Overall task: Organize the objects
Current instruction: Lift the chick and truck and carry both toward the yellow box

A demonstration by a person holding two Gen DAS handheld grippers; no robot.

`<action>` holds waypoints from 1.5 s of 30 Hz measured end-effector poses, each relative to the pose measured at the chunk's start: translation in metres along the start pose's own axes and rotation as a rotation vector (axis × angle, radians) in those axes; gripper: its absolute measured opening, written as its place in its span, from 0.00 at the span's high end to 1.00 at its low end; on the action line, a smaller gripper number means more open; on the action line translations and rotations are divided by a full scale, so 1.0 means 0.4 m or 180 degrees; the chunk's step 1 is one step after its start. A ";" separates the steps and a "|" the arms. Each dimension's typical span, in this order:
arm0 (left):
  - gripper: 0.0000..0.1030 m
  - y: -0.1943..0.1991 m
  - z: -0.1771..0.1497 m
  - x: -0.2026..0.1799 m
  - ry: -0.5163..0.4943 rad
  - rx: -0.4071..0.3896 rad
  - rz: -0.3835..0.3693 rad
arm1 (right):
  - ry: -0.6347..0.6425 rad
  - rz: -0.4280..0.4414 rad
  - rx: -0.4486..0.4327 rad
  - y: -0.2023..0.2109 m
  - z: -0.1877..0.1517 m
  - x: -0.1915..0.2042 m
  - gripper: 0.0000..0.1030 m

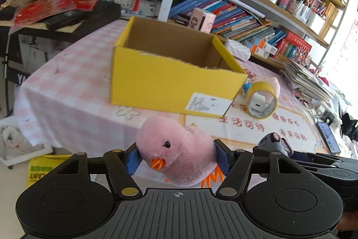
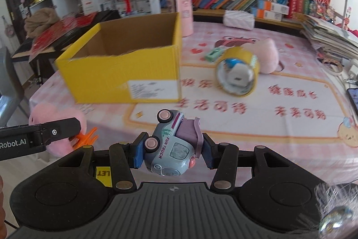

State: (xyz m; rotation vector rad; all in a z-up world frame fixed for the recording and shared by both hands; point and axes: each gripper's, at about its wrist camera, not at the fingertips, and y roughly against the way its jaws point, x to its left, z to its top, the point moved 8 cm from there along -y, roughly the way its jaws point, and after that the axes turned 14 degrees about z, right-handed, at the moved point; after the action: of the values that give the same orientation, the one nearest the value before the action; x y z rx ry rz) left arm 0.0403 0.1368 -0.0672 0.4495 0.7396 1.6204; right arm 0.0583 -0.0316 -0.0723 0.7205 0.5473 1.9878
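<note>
My left gripper [image 1: 177, 159] is shut on a pink plush chick [image 1: 176, 153] with an orange beak and feet, held near the table's front edge. My right gripper [image 2: 172, 152] is shut on a blue-grey toy truck [image 2: 171, 147], tipped on its side between the blue pads. An open yellow cardboard box [image 1: 170, 80] [image 2: 122, 73] stands on the pink tablecloth beyond both grippers; what I see of its inside is bare. In the right wrist view the chick [image 2: 56, 124] and left gripper's finger [image 2: 51, 132] show at the left. The truck [image 1: 274, 142] peeks in at the right of the left wrist view.
A yellow tape roll [image 2: 238, 75] with a white charger inside lies right of the box, beside a pink plush [image 2: 267, 55] and a small green item [image 2: 213, 55]. A pink cylinder [image 2: 182, 11] stands behind the box. Bookshelves [image 1: 246, 3] line the back; stacked papers [image 2: 329, 37] and a phone [image 1: 329, 140] sit at right.
</note>
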 end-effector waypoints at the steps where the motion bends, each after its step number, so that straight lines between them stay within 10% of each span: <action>1: 0.36 0.003 -0.004 0.012 0.0008 0.0005 0.0013 | 0.0004 0.0019 0.0006 -0.001 -0.008 0.016 0.54; 45: 0.36 0.044 0.101 0.094 0.0007 -0.0522 -0.0069 | 0.0352 0.0137 -0.0034 -0.055 0.033 0.183 0.54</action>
State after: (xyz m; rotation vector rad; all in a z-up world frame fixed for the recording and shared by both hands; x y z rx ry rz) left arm 0.0472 0.1810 -0.0303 0.3205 0.6056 1.6466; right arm 0.0512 0.0439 -0.0568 0.6234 0.5905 2.0782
